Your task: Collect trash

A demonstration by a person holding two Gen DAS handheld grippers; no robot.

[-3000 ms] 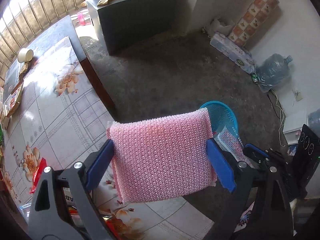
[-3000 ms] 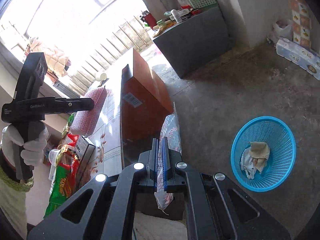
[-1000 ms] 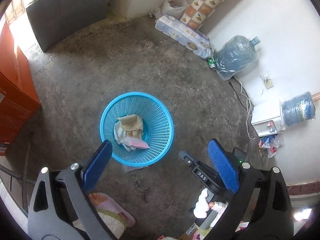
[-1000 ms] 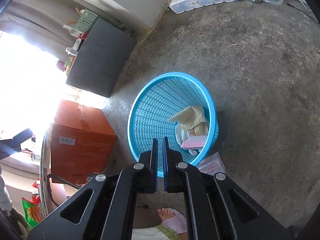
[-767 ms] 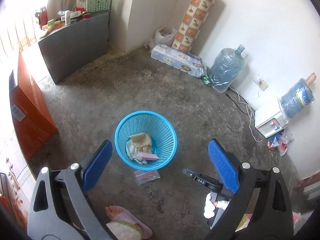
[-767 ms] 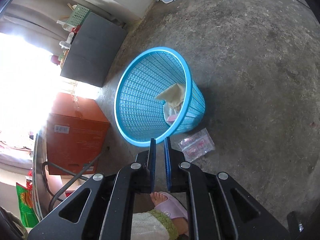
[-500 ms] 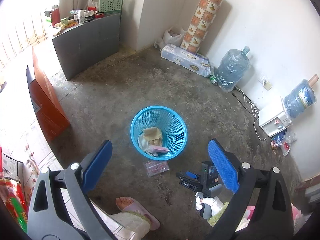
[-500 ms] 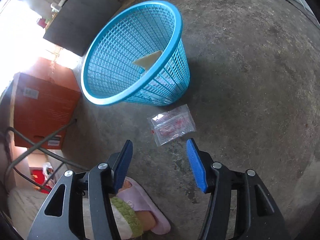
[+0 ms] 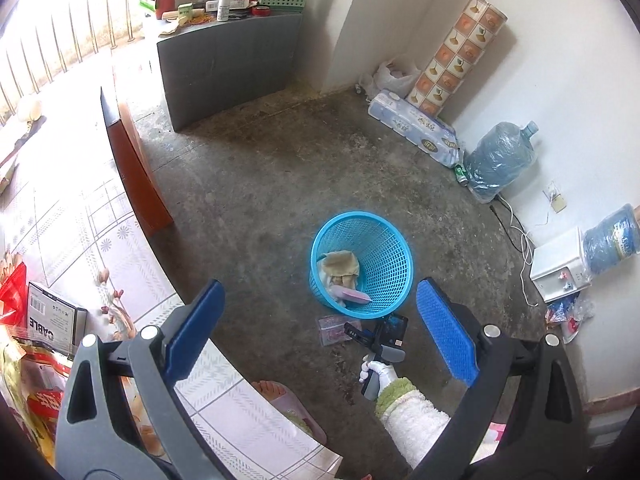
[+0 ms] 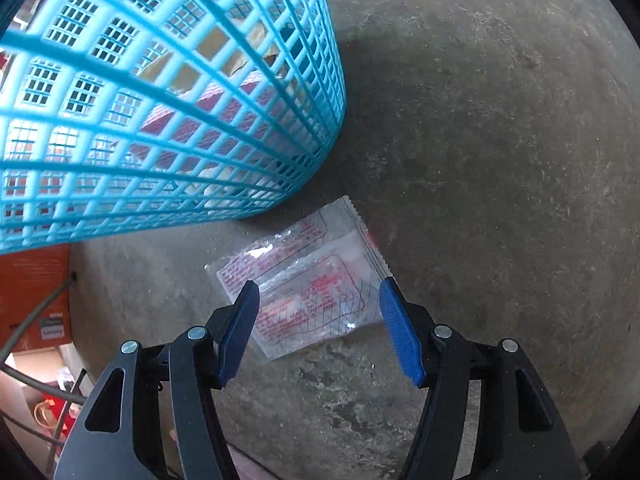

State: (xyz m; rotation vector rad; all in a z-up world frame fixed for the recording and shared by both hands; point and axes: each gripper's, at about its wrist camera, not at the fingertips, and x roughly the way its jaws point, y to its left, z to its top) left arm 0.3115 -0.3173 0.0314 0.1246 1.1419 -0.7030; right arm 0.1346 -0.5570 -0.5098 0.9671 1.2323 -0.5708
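Note:
A blue mesh basket (image 9: 394, 264) stands on the concrete floor and holds a pink sponge (image 9: 352, 295) and crumpled cloth (image 9: 340, 266). A clear plastic wrapper with red print (image 10: 308, 280) lies flat on the floor just beside the basket wall (image 10: 160, 120); it also shows in the left wrist view (image 9: 331, 330). My right gripper (image 10: 318, 292) is open, low over the floor, its fingertips straddling the wrapper's near edge. My left gripper (image 9: 320, 304) is open and empty, held high above the table edge, looking down on the basket.
A tiled table (image 9: 72, 232) with snack packets and a black box (image 9: 52, 318) is at left. An orange carton (image 9: 136, 168), a grey cabinet (image 9: 228, 68), water jugs (image 9: 500, 160) and a tissue pack (image 9: 416, 128) line the room. My foot (image 9: 276, 394) is near the table.
The left gripper dropped the pink sponge into the basket and lifted away. The right gripper lost the wrapper beside the basket, opened, and came down close over it.

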